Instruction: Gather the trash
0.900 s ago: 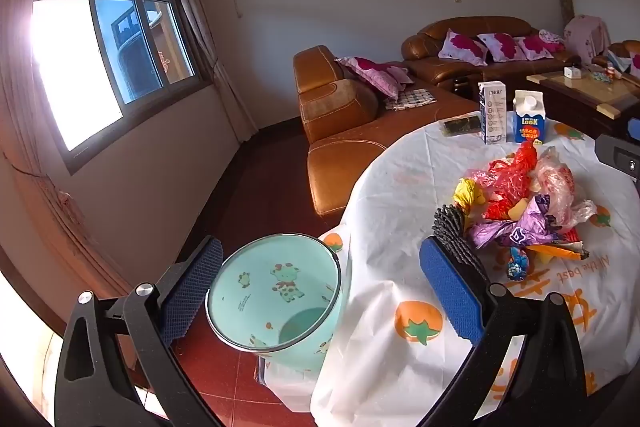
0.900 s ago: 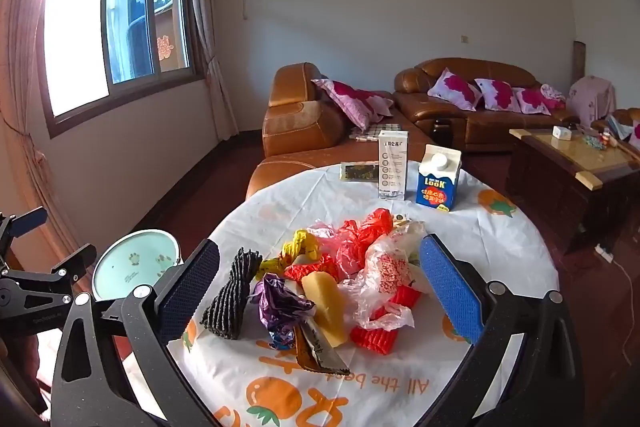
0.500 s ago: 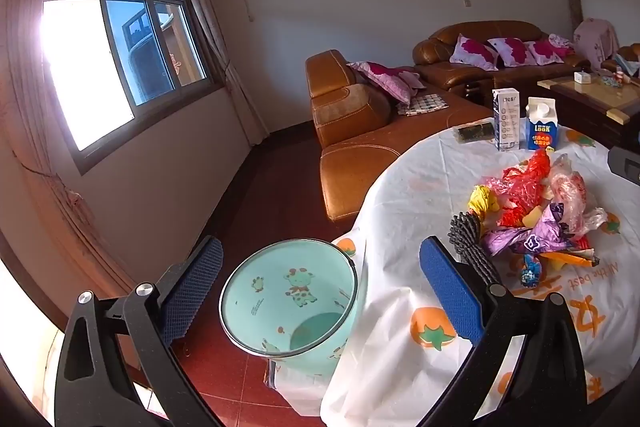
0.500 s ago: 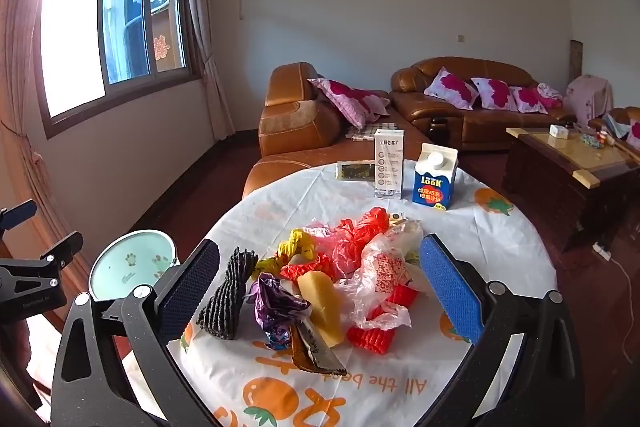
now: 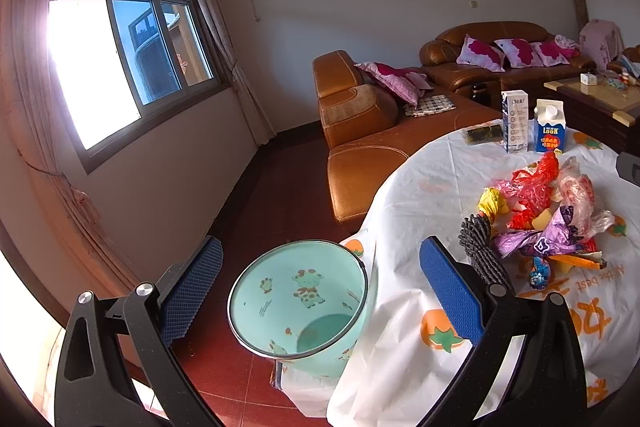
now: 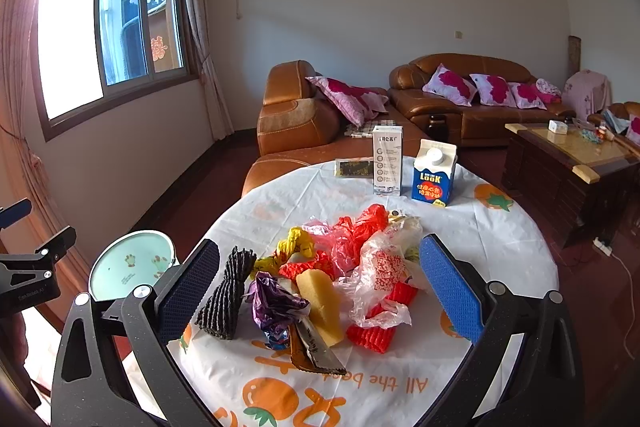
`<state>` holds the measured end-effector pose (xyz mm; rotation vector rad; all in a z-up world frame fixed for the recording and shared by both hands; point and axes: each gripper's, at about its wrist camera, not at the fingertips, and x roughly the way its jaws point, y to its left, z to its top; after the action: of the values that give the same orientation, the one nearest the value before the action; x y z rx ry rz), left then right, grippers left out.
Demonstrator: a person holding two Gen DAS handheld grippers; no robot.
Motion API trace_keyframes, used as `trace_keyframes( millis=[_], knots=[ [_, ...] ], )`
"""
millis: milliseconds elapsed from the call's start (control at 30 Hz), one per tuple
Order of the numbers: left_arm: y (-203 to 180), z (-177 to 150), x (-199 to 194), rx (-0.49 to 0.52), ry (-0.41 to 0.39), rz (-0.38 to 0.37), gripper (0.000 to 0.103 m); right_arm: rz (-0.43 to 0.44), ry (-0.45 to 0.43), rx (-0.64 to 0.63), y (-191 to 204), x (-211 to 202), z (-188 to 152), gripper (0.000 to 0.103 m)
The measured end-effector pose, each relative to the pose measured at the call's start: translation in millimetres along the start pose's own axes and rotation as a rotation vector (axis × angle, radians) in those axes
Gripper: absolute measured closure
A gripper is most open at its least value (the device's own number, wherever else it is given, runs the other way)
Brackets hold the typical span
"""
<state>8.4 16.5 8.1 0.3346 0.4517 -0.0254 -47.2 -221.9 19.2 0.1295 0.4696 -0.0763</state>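
A heap of trash lies on the round table's white cloth: red and clear plastic bags, a purple wrapper, a yellow sponge, a black foam net. My right gripper hangs open just above and in front of the heap, nothing between its pads. A mint-green bin with cartoon animals stands on the floor by the table's left edge. My left gripper is open, framing the bin's mouth from above. The heap also shows to the right in the left wrist view.
A white carton, a blue milk carton and a dark packet stand at the table's far side. Brown leather sofas sit behind, a wooden coffee table to the right, a window wall to the left.
The left gripper has shifted, so the bin now sits more centrally between its fingers. The right gripper has barely moved over the heap.
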Motion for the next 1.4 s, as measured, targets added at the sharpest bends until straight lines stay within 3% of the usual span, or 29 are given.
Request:
trace_keyframes(
  millis=[1400],
  knots=[
    [4, -2, 6, -0.006, 0.01, 0.016, 0.006, -0.01, 0.015, 0.013, -3, 9, -7, 0.005]
  ],
)
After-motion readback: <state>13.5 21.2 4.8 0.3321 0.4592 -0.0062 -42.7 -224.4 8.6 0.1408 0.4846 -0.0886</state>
